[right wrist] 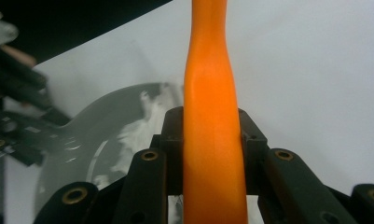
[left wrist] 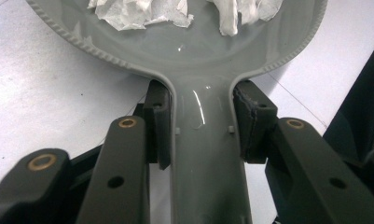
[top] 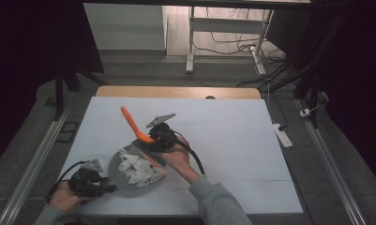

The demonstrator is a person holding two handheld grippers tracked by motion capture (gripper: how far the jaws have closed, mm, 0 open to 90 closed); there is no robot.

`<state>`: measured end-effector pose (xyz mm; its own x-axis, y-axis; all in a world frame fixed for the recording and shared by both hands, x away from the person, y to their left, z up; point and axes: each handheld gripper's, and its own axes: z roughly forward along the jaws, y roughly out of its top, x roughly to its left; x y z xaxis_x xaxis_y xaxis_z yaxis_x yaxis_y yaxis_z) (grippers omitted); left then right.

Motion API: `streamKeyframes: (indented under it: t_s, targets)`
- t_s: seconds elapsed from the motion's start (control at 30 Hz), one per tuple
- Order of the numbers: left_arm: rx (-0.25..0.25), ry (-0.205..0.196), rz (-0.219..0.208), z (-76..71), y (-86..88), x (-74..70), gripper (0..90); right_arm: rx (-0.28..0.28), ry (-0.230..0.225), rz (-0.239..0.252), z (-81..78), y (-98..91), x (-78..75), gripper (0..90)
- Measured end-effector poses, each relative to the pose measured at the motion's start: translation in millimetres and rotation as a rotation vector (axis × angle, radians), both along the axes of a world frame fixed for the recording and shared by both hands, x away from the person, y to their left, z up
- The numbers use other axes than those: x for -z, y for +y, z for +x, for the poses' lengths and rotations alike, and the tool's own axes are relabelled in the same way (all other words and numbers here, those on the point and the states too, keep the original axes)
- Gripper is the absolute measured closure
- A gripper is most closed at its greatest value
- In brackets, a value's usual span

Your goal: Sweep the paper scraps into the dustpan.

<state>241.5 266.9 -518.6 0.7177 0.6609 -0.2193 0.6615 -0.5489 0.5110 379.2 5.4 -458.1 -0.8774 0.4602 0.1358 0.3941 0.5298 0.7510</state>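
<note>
A grey pan (top: 113,165) with a handle lies on the white table and holds crumpled white paper (top: 138,168). My left gripper (top: 106,186) is shut on the pan's handle (left wrist: 201,154), one pad on each side; the paper (left wrist: 138,11) lies beyond it in the dish. My right gripper (top: 150,140) is shut on an orange spatula (top: 131,123) above the pan's far edge. One end slants up and away, the other reaches down among the paper. In the right gripper view the orange handle (right wrist: 210,93) runs up between the pads, with the pan (right wrist: 82,135) to its left.
The white tabletop (top: 232,140) spreads to the right and far side, with a wooden strip (top: 176,92) at its back edge. Beyond the table stand desk legs (top: 190,42) among floor cables. A power strip (top: 283,135) lies off the right edge.
</note>
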Motion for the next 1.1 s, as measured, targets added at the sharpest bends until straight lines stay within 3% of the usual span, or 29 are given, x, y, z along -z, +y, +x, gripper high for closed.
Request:
streamKeyframes:
  t_s: [0.1, 0.23, 0.4, 0.57, 0.77, 0.93, 1.1]
  targets:
    - [0.0, 0.0, -0.001, 0.1, 0.0, 0.1, 61.7, 0.061, -0.014, 0.006, 10.6, -15.4, -4.9, 70.4]
    - [0.0, 0.0, -0.001, 0.2, 0.0, 0.1, 61.6, 0.123, -0.025, -0.028, 24.1, -28.2, -2.4, 70.4]
    - [-0.001, 0.001, -0.002, 0.2, 0.0, 0.2, 61.6, 0.156, -0.005, -0.125, 35.3, -24.4, 14.6, 70.4]
    - [-0.001, 0.001, -0.004, 0.3, 0.2, 0.5, 61.7, 0.132, 0.03, -0.179, 36.7, -8.4, 31.8, 70.5]
    - [-0.004, 0.008, -0.008, 0.6, -0.2, 0.5, 61.6, 0.078, 0.038, -0.182, 25.8, 10.0, 35.4, 70.5]
    - [-0.003, 0.007, -0.006, 0.7, -0.1, 0.6, 61.6, 0.025, 0.056, -0.168, 13.7, 21.4, 36.1, 70.5]
    - [-0.004, 0.007, -0.005, 0.7, -0.2, 0.6, 61.7, -0.033, 0.105, -0.098, 4.0, 24.6, 28.7, 70.5]
